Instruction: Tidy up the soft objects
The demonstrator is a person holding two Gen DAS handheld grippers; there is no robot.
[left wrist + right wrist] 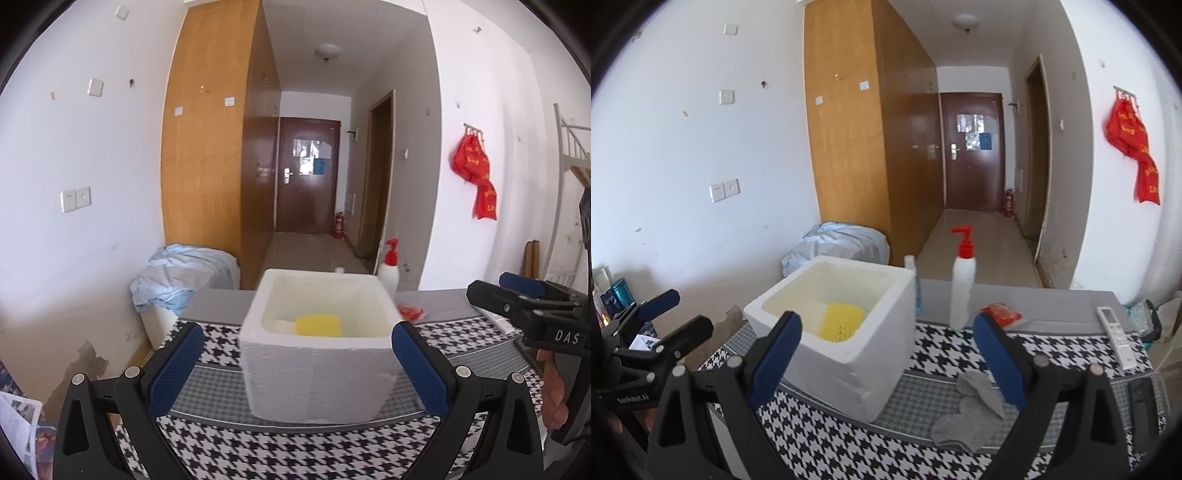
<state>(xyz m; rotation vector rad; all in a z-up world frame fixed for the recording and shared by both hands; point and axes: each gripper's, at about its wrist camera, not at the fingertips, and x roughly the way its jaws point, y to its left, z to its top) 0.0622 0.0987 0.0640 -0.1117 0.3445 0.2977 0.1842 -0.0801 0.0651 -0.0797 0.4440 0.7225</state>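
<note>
Your right claw is spread wide and holds nothing. Your left claw is spread wide too, and it is empty. Both hang over the bench, which has a black and white cloth on it.

You can see a white foam box on the bench. It sits in front of your left claw, and the blue pads stand apart on each side of it without touching. A yellow sponge lies inside the box, leaning on a white thing at the bottom.

A grey sock lies crumpled on the cloth, just beside the box on its right. It is low between the fingers of your right claw, close to the right one.

A white pump bottle with a red top stands behind the sock. A small red packet lies near it. A white remote lies far to the right.
</note>
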